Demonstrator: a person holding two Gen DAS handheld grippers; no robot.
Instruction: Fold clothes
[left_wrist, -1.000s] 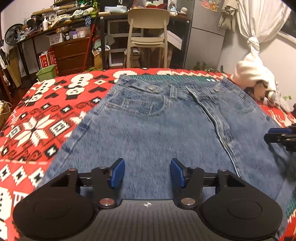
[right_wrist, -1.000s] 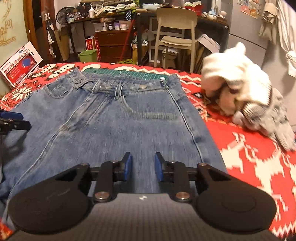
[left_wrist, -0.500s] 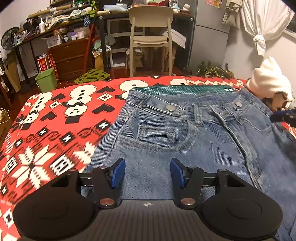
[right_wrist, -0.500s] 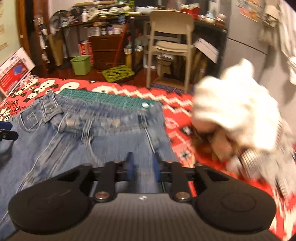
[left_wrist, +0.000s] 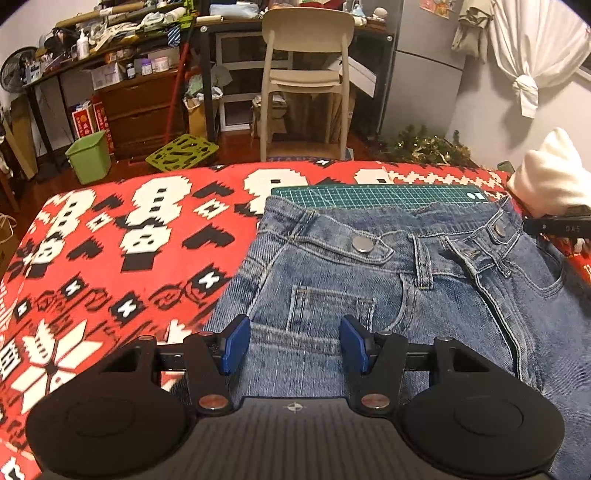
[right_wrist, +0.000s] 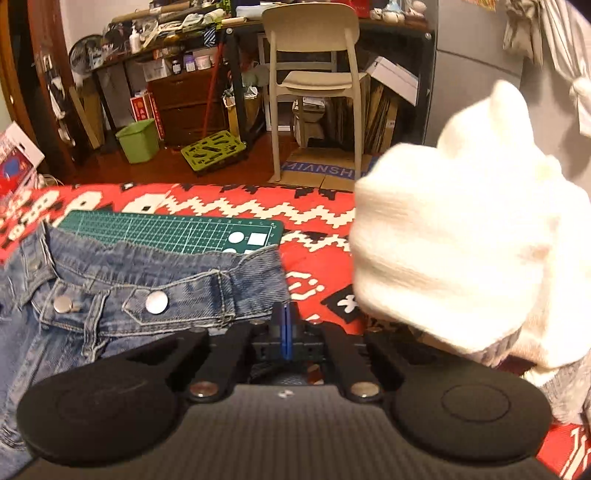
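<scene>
At the waistband's outer corner, the right tool (right_wrist: 286, 328) has its blue pads pressed together; from this view it appears clamped on the edge of the faded blue denim jeans (right_wrist: 110, 306), though the pinched cloth itself is hidden between the pads. The left tool (left_wrist: 293, 343) hovers with its pads well apart above the coin pocket, low over the denim and gripping nothing. Both tools point forward along the garment toward the waistband. The jeans lie flat, front up, on the bench under a red, white and black patterned cloth (left_wrist: 110, 258), their waistband overlapping a green gridded cutting mat (left_wrist: 369, 194). A white knitted garment (right_wrist: 461, 251) is heaped just beside the right tool. Judged step: securing the waistband corners before the first fold. The next move calls for the left tool to reach the opposite corner and close.
</scene>
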